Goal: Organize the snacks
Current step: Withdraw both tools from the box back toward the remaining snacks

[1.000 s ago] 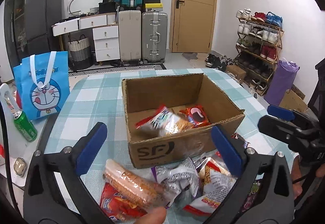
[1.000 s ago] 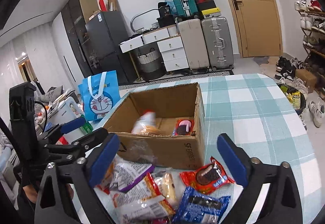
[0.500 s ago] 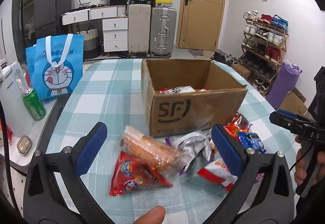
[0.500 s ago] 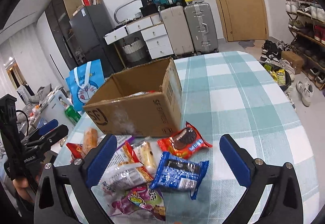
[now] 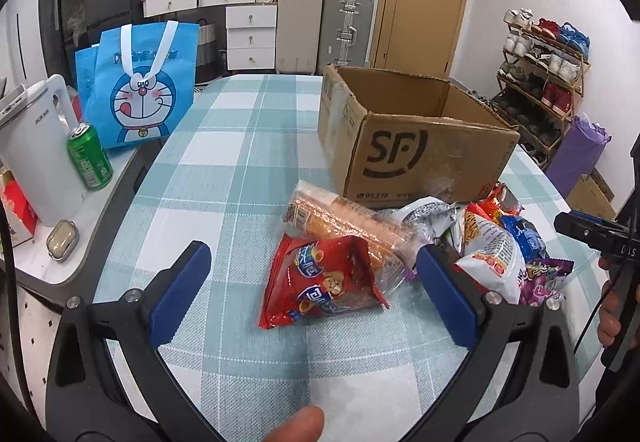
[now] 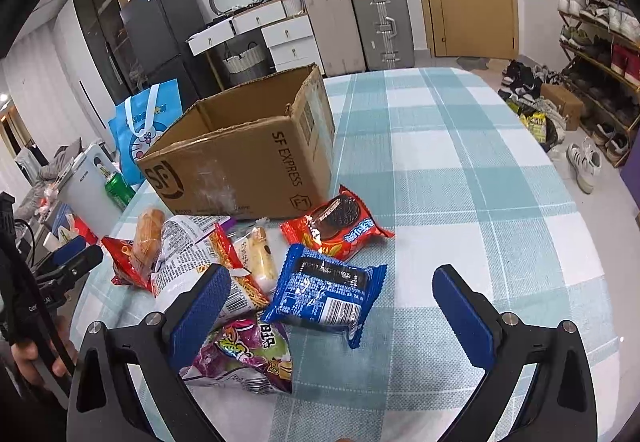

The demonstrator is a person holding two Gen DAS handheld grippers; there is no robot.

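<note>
A brown SF cardboard box point(image 5: 416, 145) stands open on the checked table; it also shows in the right wrist view point(image 6: 248, 165). Snack packs lie in a heap in front of it. My left gripper point(image 5: 312, 294) is open and empty, low over a red snack bag point(image 5: 324, 282) beside a clear pack of orange biscuits point(image 5: 344, 222). My right gripper point(image 6: 330, 310) is open and empty, low over a blue cookie pack point(image 6: 326, 290). A red cookie pack point(image 6: 336, 226), a purple bag point(image 6: 244, 354) and a white printed bag point(image 6: 188, 254) lie around it.
A blue Doraemon bag point(image 5: 140, 85), a green can point(image 5: 90, 155) and a white kettle point(image 5: 32, 153) stand at the left, off the table's edge. Bare checked cloth point(image 6: 460, 169) lies right of the box. Suitcases, drawers and a shoe rack stand behind.
Both grippers have pulled back from the box and dropped toward the snack heap. The box's inside is out of sight now. Both grippers stay open and empty.
</note>
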